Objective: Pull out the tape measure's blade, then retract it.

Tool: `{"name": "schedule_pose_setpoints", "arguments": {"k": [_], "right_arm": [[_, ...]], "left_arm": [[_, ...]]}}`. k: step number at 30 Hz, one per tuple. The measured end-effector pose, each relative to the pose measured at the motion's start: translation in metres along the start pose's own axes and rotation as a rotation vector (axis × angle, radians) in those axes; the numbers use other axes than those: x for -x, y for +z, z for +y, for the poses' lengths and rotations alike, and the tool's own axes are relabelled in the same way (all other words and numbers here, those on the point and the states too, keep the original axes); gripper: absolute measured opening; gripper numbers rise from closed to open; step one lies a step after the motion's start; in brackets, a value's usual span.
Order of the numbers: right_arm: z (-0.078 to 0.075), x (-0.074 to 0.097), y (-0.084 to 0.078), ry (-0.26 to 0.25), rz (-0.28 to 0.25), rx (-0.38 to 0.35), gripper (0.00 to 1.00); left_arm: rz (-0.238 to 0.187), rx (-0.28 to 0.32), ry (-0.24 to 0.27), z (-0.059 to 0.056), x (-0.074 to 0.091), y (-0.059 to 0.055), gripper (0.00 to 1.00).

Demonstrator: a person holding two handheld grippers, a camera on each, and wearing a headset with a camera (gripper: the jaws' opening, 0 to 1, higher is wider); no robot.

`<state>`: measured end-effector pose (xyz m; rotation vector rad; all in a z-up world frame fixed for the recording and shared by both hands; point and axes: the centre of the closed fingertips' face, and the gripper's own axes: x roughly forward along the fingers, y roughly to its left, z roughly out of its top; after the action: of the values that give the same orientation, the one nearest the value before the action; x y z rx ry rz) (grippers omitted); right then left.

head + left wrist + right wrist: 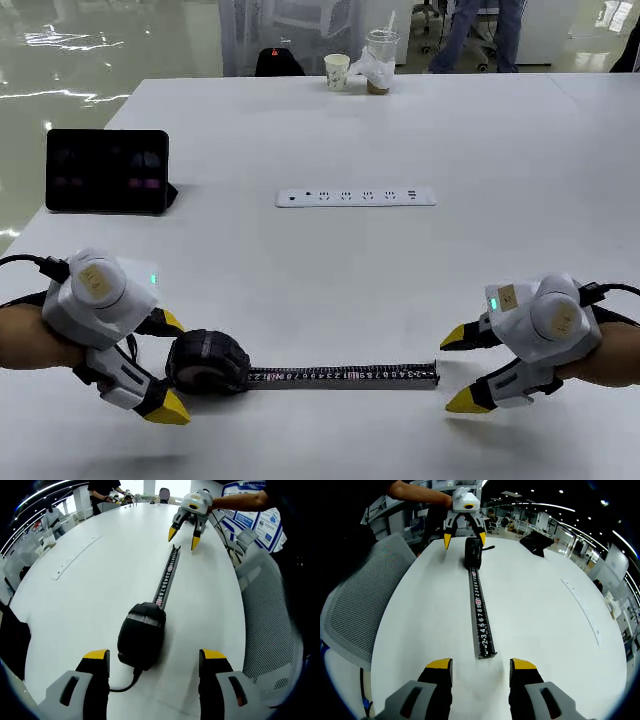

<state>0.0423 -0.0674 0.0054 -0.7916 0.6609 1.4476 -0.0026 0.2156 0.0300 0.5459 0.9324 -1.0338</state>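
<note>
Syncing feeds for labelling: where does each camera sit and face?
Head view: on the headset, facing forward and down at the table; both hands show, holding the left gripper and right gripper.
Left gripper view: on the left gripper, looking past its open jaws along the tape measure case and blade toward the right gripper.
Right gripper view: on the right gripper, looking past its open jaws from the blade's tip back to the case.
Shared: the blade; gripper views face each other.

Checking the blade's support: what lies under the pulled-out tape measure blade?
The black numbered blade lies flat on the white tabletop, from the black tape measure case to its free tip. The strip of table beneath is covered.
</note>
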Motion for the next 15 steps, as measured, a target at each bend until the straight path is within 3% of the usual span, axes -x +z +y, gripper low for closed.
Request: {"name": "schedule_pose_setpoints", "arguments": {"k": [15], "right_arm": [[0.005,0.018,0.006,-0.072,-0.061,-0.089,0.56]], "left_arm": [[-0.104,0.111,0.057,-0.013,0.011,0.003,0.80]]}}
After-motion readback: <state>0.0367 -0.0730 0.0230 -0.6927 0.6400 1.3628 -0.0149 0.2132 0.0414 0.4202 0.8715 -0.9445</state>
